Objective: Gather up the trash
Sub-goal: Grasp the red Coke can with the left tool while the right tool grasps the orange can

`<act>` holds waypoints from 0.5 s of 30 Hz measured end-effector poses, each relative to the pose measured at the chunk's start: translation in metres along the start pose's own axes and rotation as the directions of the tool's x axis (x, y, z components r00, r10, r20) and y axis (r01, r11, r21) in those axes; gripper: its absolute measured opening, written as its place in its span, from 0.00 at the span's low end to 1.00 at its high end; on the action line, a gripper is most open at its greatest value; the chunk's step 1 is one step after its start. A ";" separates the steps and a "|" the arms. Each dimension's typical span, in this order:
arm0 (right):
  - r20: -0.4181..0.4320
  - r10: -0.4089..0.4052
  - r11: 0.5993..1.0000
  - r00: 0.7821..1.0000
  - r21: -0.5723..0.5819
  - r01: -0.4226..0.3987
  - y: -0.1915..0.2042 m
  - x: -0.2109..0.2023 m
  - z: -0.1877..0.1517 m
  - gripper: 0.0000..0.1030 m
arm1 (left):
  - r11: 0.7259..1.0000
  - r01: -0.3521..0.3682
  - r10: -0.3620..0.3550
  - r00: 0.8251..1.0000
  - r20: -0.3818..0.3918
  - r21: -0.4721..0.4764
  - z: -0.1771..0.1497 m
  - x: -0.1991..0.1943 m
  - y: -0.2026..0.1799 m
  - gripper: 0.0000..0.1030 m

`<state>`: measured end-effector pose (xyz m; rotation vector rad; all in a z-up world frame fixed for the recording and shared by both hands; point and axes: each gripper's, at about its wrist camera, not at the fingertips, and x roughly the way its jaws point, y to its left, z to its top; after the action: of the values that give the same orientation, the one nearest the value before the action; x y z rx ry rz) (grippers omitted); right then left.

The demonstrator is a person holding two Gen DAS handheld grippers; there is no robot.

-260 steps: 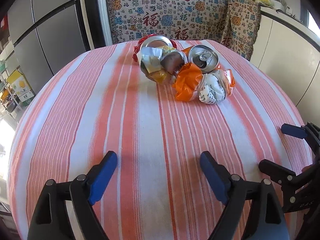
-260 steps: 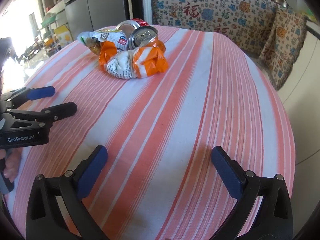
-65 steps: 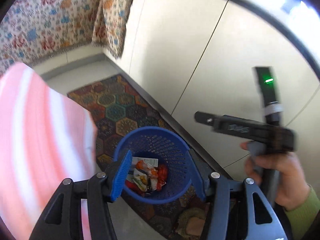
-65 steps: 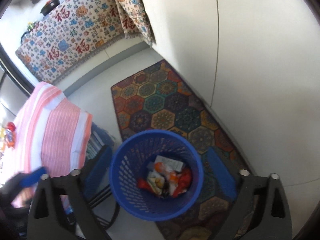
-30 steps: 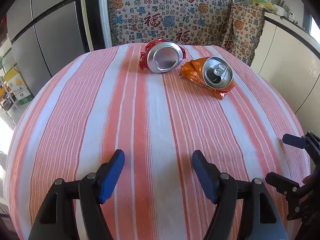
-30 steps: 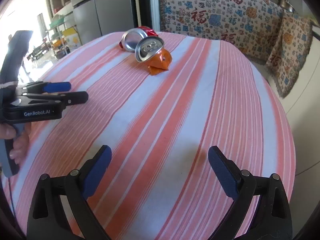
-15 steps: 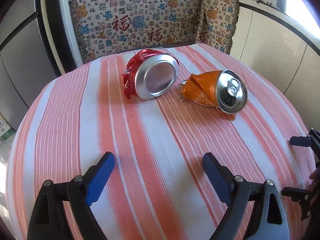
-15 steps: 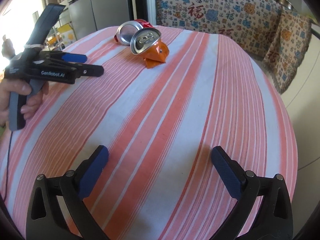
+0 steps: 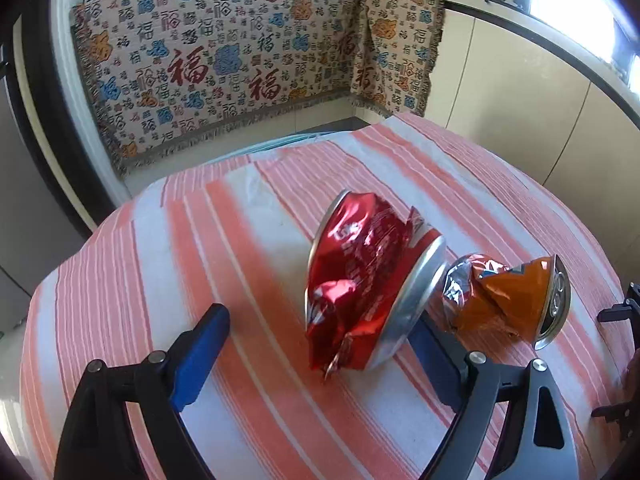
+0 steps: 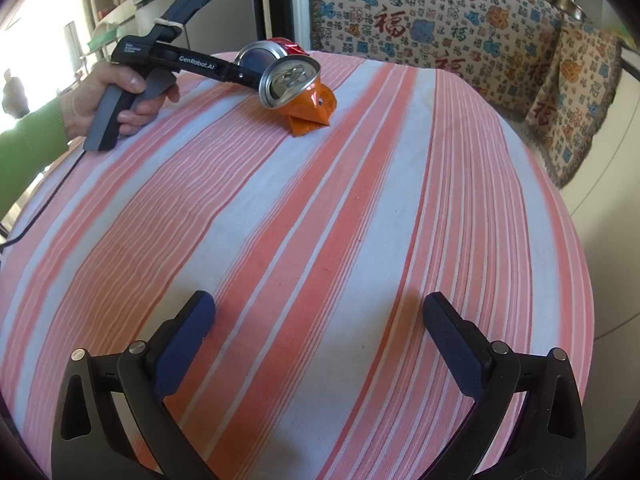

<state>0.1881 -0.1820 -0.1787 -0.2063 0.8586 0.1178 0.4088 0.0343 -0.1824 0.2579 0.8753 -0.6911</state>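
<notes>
Your left tongs (image 9: 320, 344) gape around the red can (image 9: 368, 284), pads not pressing it. Right tongs (image 10: 320, 336) stand released over bare striped surface (image 10: 360, 200), well apart from the orange can (image 10: 300, 96).

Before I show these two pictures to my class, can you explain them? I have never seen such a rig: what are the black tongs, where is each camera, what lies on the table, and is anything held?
No robot here: a person holds a trigger-worked, two-fingered gripper in each hand, with a wide-angle camera mounted on each, looking along its fingers. One picture comes from the left gripper, the other from the right gripper. The right-hand view also shows the person's left hand, in a green sleeve, holding the other tool. On the striped tablecloth lie two crushed drink cans: a red can and an orange can, side by side. The left gripper's open fingers stand either side of the red can without clearly pressing it. The right gripper is open over bare cloth. Nothing is held.
</notes>
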 end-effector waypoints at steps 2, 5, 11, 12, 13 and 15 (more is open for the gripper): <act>-0.001 0.006 1.000 1.000 0.000 -0.006 -0.001 0.000 0.001 1.00 | 0.999 0.017 -0.017 1.000 0.005 0.027 0.005 0.003 -0.004 0.89; -0.020 0.027 0.999 0.999 -0.027 -0.028 -0.002 0.006 0.019 1.00 | 0.997 0.044 -0.046 0.998 0.033 0.058 0.009 0.002 -0.010 0.87; 0.069 0.001 0.990 0.998 -0.139 0.008 0.000 0.028 0.088 0.99 | 0.993 0.115 -0.115 0.991 0.073 0.002 0.010 -0.005 -0.002 0.57; 0.084 0.001 0.989 0.996 -0.147 0.011 0.001 0.034 0.098 0.99 | 0.995 0.103 -0.101 0.991 0.085 -0.018 0.009 -0.008 0.000 0.57; 0.102 0.011 0.987 0.995 -0.163 0.006 0.002 0.039 0.108 0.99 | 0.995 0.090 -0.086 0.992 0.091 -0.039 0.008 -0.011 0.002 0.57; 0.130 0.008 0.979 0.991 -0.203 0.019 0.007 0.048 0.123 0.99 | 0.994 0.069 -0.061 0.993 0.097 -0.082 0.003 -0.018 0.006 0.57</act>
<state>0.3090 -0.1457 -0.1380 -0.3895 0.7149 0.2121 0.4069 0.0457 -0.1671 0.1202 0.8237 -0.7192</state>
